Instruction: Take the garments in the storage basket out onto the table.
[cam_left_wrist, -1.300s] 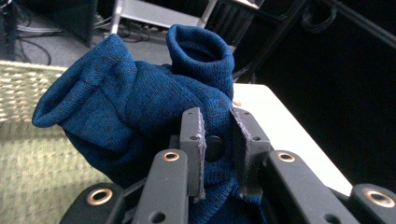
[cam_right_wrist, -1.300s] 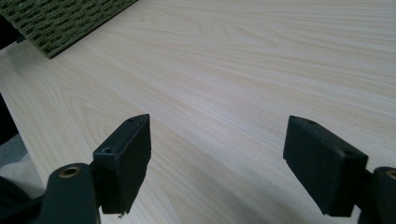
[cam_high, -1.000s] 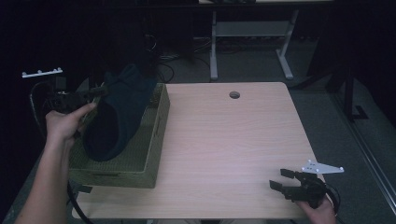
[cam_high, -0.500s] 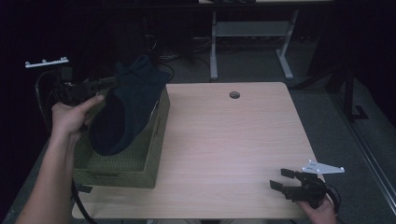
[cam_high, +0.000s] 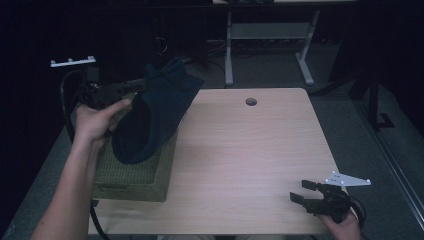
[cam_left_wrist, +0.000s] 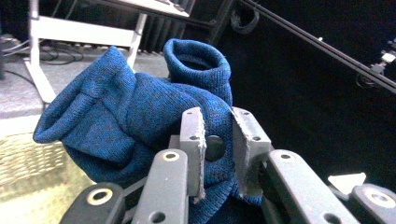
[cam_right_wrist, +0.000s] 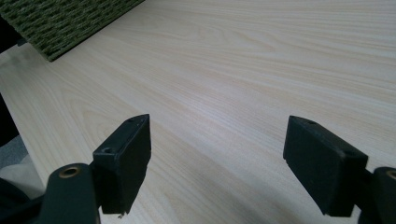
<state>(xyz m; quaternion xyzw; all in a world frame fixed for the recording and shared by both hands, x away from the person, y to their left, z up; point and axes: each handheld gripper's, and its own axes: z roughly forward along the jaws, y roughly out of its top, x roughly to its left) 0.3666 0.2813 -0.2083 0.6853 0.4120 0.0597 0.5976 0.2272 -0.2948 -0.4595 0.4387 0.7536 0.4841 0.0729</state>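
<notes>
Right gripper rests at the table's near corner, jaws spread, idle. Farther off, the left gripper pinches the blue knit garment, now hoisted higher out of the woven basket — probably being pulled clear.

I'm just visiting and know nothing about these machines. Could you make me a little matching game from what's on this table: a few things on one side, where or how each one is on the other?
Things:
1. dark blue knitted garment
2. olive-green woven fabric box
3. right gripper
4. small round hole in the light wooden table top

States or places:
A. open, holding nothing, at the table's near right corner
B. near the table's far edge
C. pinched between the left gripper's fingers, lifted above the box
D. standing at the table's left edge

Pairs: 1-C, 2-D, 3-A, 4-B
</notes>
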